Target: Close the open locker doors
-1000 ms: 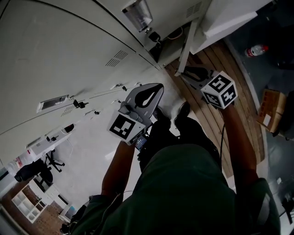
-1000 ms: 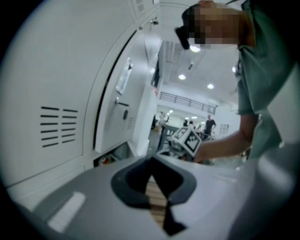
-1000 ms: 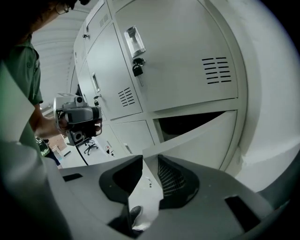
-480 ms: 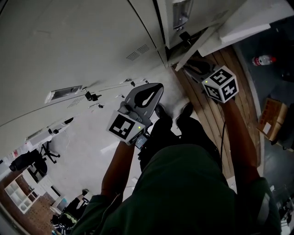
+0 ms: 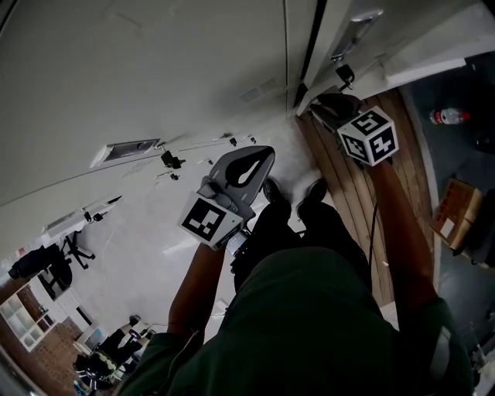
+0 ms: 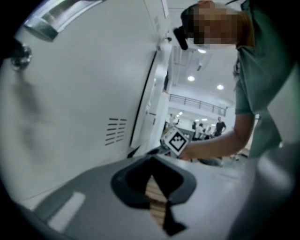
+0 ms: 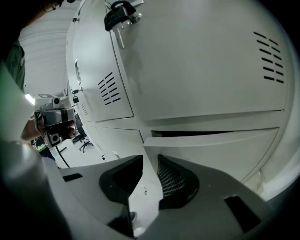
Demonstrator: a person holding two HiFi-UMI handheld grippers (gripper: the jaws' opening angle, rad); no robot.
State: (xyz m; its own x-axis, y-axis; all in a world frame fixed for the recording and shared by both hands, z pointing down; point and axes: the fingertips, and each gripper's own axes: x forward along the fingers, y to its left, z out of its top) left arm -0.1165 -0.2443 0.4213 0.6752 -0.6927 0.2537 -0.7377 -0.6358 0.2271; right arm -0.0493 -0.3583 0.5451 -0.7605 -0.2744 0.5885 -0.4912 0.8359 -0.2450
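White lockers (image 5: 155, 69) fill the top of the head view. One door (image 5: 418, 39) at the upper right stands ajar, with a thin dark gap beside it. My right gripper (image 5: 321, 104) is at that door's lower edge. In the right gripper view its jaws (image 7: 150, 157) stand slightly apart and in line with the corner of an ajar door (image 7: 220, 154). I cannot tell whether they touch it. My left gripper (image 5: 267, 151) hangs lower, away from the lockers. In its own view the left gripper (image 6: 152, 176) is shut and holds nothing.
A key with a black tag (image 7: 117, 14) hangs in a lock above. To the right lie a wooden floor strip (image 5: 348, 193), a bottle (image 5: 448, 116) and a cardboard box (image 5: 452, 209). The person's shoes (image 5: 290, 193) stand just under the grippers. An office chair (image 5: 39, 263) stands far left.
The dark gap beside the ajar door has narrowed as the door swung toward the locker front. My right gripper stayed at its edge. The left gripper hardly moved.
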